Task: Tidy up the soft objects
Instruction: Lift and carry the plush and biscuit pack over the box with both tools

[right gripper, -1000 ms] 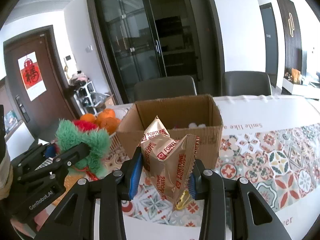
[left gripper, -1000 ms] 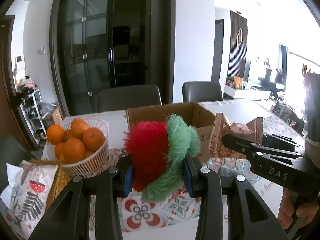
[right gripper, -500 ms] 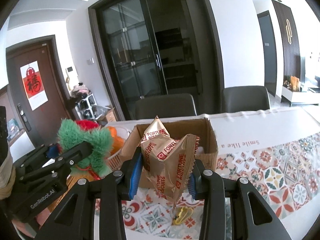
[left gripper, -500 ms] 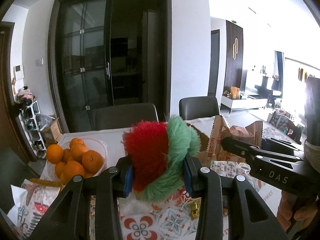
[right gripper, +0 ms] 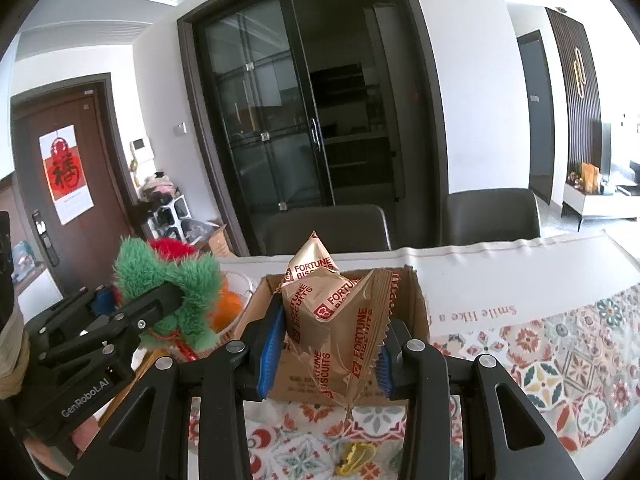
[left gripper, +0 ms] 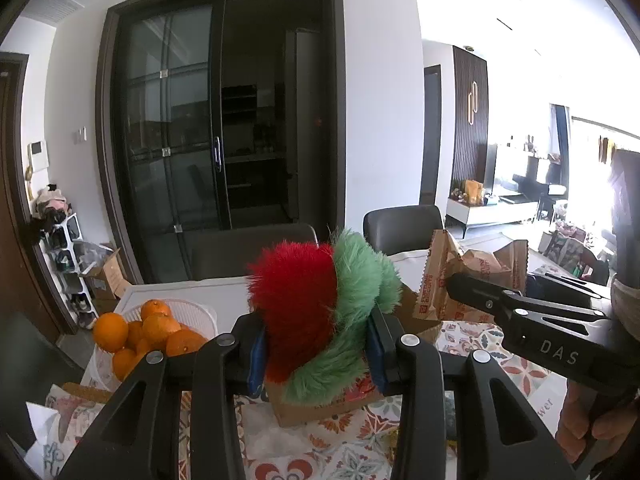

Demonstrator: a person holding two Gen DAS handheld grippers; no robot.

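My left gripper is shut on a red and green plush toy and holds it in the air above the table. It also shows in the right wrist view. My right gripper is shut on a tan Fortune Biscuits bag, which also shows in the left wrist view. An open cardboard box stands on the table behind and below both held things. Its inside is mostly hidden.
A white basket of oranges stands at the left. A tissue box is in front of it. A small yellow toy lies on the patterned tablecloth. Two dark chairs stand behind the table.
Both grippers have risen with their loads. The box and table have dropped lower in both views.
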